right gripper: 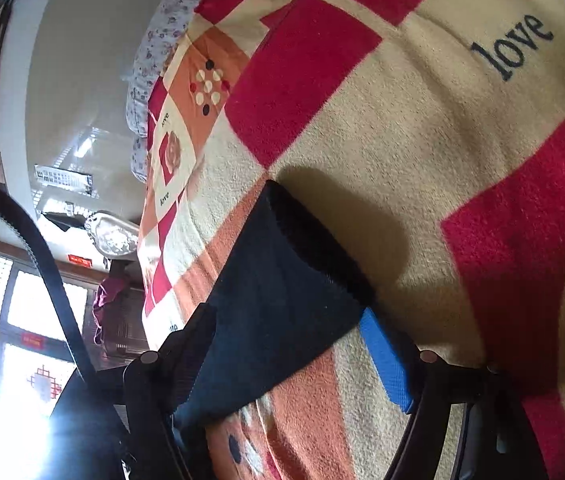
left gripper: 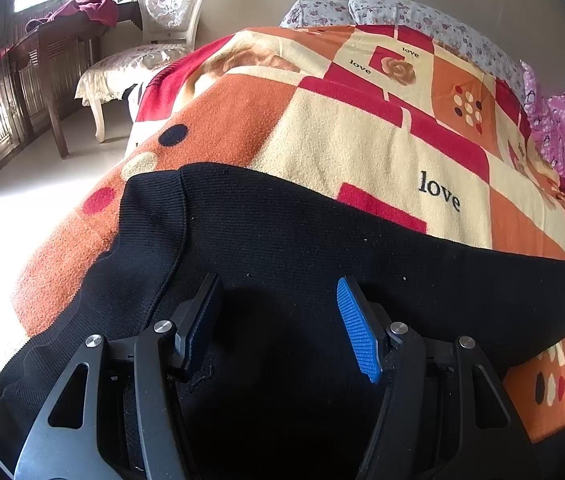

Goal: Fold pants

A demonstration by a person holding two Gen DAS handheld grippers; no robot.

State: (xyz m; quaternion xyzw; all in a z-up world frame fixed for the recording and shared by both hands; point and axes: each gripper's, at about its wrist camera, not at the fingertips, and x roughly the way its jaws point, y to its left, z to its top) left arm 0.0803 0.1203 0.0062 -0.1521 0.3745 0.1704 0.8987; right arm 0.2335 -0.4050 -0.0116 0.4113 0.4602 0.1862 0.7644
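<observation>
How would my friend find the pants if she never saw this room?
Look at the big bed with the checked "love" blanket. The pants lie flat across its near edge, under the left gripper. They are the only plain black thing there.

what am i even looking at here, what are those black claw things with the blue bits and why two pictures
Each picture comes from a small wide-angle camera mounted on a handheld two-finger gripper; a person holds one per hand. The claws are the fingers, with blue pads. The left gripper stands open above black pants spread on a patchwork blanket covering a bed. The right gripper, tilted sideways, has a corner of the pants between its fingers; whether it pinches tight I cannot tell. A chair stands behind.
</observation>
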